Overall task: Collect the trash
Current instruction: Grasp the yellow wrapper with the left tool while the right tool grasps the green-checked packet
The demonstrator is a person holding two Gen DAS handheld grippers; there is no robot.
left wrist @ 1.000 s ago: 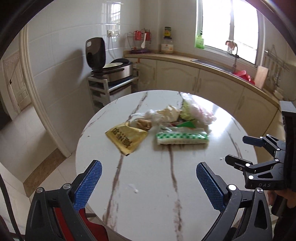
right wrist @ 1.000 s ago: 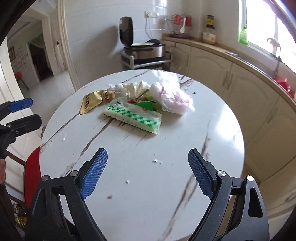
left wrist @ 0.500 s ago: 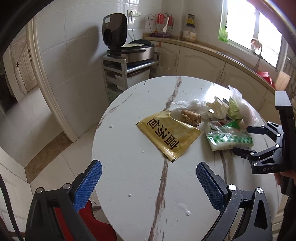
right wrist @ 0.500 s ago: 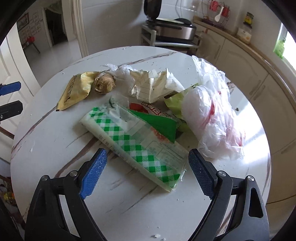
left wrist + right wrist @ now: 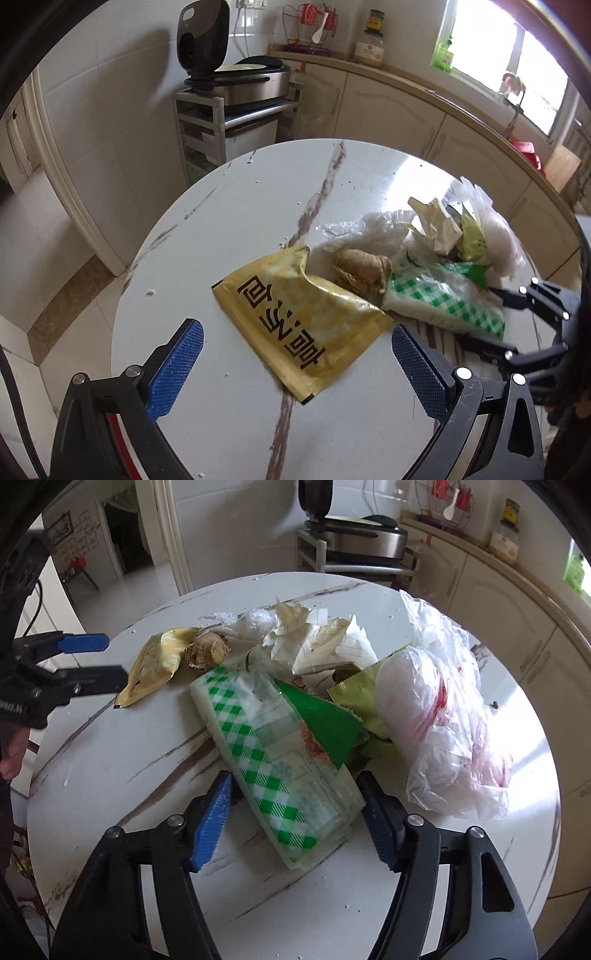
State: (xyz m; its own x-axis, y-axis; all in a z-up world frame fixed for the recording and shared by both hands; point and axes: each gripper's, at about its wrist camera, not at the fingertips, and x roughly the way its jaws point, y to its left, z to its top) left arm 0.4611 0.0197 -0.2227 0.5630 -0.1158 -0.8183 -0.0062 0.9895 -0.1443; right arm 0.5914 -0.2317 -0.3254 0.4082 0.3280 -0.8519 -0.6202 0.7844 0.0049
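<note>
The right gripper (image 5: pixel 293 816), jaws wide, is straddling the green-checked packet (image 5: pixel 273 753), its long axis running 11-to-5. The left gripper (image 5: pixel 297 365), also wide, is facing the yellow sachet (image 5: pixel 303 317) at 12.

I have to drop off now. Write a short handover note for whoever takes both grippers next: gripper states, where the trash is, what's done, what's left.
Right gripper: open, fingers either side of the near end of the green-checked packet, not closed on it.
Left gripper: open, empty, facing the yellow wrapper.
All trash lies on the round table: ginger piece, crumpled paper, green wrappers, plastic bag.
Done: nothing lifted.
Left: grip the packet, then collect everything else. No bin in view.
</note>
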